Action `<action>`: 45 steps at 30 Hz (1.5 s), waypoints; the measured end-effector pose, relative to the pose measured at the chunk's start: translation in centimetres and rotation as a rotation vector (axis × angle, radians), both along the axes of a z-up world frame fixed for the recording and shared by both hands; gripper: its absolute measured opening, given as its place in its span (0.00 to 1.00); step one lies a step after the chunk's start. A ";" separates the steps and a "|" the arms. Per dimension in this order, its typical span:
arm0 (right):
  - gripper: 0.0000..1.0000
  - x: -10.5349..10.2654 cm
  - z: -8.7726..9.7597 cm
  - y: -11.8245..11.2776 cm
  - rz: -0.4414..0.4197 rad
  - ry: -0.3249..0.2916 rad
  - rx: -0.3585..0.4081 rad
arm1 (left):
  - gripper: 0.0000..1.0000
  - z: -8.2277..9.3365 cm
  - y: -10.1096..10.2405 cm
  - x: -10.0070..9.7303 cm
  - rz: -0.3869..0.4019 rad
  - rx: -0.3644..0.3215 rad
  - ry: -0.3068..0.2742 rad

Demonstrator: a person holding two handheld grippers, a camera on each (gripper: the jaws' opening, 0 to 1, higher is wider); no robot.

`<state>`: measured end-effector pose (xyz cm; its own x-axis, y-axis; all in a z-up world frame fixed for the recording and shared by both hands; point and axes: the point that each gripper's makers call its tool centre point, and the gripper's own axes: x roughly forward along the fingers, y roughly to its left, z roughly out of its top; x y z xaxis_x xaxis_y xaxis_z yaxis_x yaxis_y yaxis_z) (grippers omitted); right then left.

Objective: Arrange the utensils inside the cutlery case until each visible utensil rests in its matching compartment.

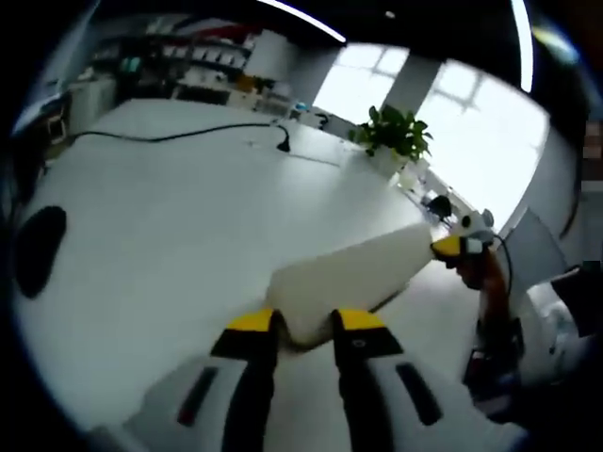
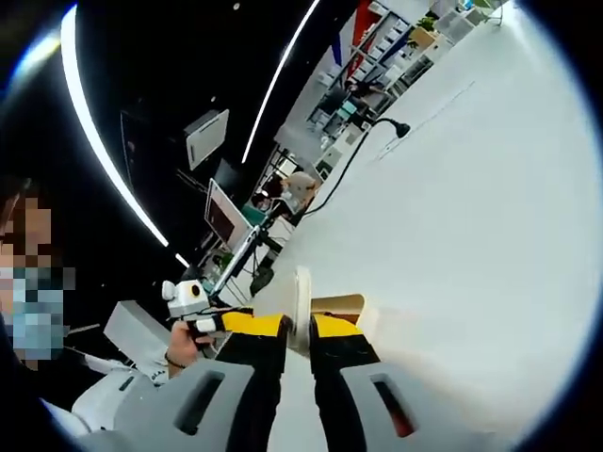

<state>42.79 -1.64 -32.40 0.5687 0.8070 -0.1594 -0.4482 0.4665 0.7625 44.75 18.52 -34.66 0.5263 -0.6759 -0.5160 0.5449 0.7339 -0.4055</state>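
Low in the left gripper view, the left tongs [image 1: 307, 322] clamp one end of a long pale plastic cutlery case [image 1: 353, 275] lifted over the white bench [image 1: 170, 226], while the right tongs [image 2: 299, 325], at lower centre of their view, pinch its other end edge-on.

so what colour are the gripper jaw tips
Yellow tips on black jaws, clearest in the left gripper view on the left gripper.
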 end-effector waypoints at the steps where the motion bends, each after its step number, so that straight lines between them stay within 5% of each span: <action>1: 0.09 0.0 -0.2 -0.1 -0.001 -0.016 -0.030 | 0.24 0.0 0.0 0.1 -0.001 0.006 -0.003; 21: 0.14 0.2 -1.6 -1.6 -0.032 -0.159 -0.291 | 0.20 0.4 -0.3 0.7 -0.009 0.039 -0.048; 34: 0.16 1.0 -2.3 -2.7 -0.086 -0.178 -0.367 | 0.14 0.6 -1.0 0.7 -0.018 0.020 -0.051; 45: 0.21 -0.6 -2.8 -5.2 -0.082 -0.169 -0.400 | 0.10 1.0 -0.6 0.1 -0.026 0.031 -0.094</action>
<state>42.16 -6.81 -35.16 0.6733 0.6514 -0.3498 -0.4999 0.7496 0.4338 44.86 17.92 -33.68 0.5560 -0.6742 -0.4861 0.5983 0.7306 -0.3290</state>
